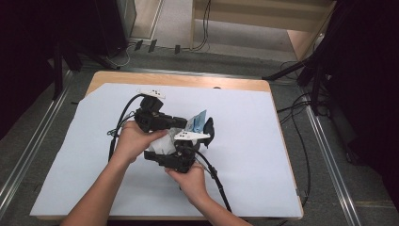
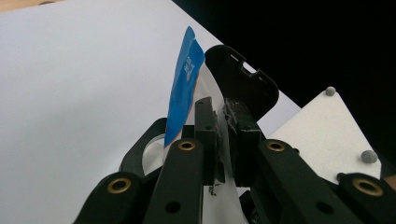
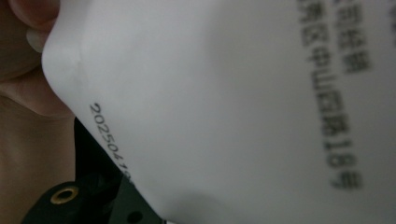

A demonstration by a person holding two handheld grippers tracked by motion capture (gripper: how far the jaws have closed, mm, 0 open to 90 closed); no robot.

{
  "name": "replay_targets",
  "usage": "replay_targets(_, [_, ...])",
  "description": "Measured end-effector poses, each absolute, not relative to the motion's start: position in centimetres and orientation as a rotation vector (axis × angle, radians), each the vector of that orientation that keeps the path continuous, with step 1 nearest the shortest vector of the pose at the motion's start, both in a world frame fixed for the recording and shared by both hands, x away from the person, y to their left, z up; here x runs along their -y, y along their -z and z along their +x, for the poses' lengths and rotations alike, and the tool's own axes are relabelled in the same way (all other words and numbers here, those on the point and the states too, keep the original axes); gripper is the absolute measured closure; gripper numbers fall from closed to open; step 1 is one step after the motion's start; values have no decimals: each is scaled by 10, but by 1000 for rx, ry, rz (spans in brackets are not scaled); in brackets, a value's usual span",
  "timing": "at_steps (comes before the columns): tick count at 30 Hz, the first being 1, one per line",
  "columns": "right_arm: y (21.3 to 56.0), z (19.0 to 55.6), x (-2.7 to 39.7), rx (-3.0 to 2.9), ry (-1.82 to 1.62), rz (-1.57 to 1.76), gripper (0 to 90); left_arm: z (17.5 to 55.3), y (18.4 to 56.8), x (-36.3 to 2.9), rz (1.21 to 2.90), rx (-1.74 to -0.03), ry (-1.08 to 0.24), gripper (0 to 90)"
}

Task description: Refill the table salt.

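Observation:
A white packet (image 1: pixel 162 145) with a blue top strip (image 1: pixel 197 121) hangs above the table between both grippers. My left gripper (image 1: pixel 187 125) comes in from the left. In the left gripper view its jaws (image 2: pixel 223 116) are shut on the packet's thin white edge, with the blue strip (image 2: pixel 184 93) standing up beside them. My right gripper (image 1: pixel 198 134) reaches up from below, and its curved black fingers (image 2: pixel 243 84) sit on either side of the packet. In the right gripper view the packet's printed white face (image 3: pixel 233 93) hides the jaw tips, and a hand (image 3: pixel 23 116) is at the left.
A white sheet (image 1: pixel 244 141) covers most of the wooden table (image 1: pixel 188 80). Black cables trail from both grippers, one to the left (image 1: pixel 113 136) and one toward the front edge (image 1: pixel 219 186). Dark stands and floor cables surround the table.

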State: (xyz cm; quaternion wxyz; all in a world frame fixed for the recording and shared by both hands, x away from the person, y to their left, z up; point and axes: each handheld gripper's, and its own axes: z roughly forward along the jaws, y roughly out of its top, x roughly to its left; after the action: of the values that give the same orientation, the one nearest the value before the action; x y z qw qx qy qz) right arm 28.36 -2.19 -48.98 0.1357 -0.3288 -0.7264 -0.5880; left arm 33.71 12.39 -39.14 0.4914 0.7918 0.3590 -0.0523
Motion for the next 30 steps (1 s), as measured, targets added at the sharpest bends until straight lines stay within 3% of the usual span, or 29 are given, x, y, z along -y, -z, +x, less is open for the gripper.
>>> replay_targets(8, [488, 280, 20, 2173, 1711, -936, 581, 337, 391, -125, 1917, -874, 125, 853])
replay_targets(15, [487, 280, 20, 2194, 1707, -946, 637, 337, 390, -125, 1915, -875, 125, 852])
replay_targets(30, [488, 283, 21, 2086, 1706, -947, 653, 335, 389, -124, 1913, -865, 121, 849])
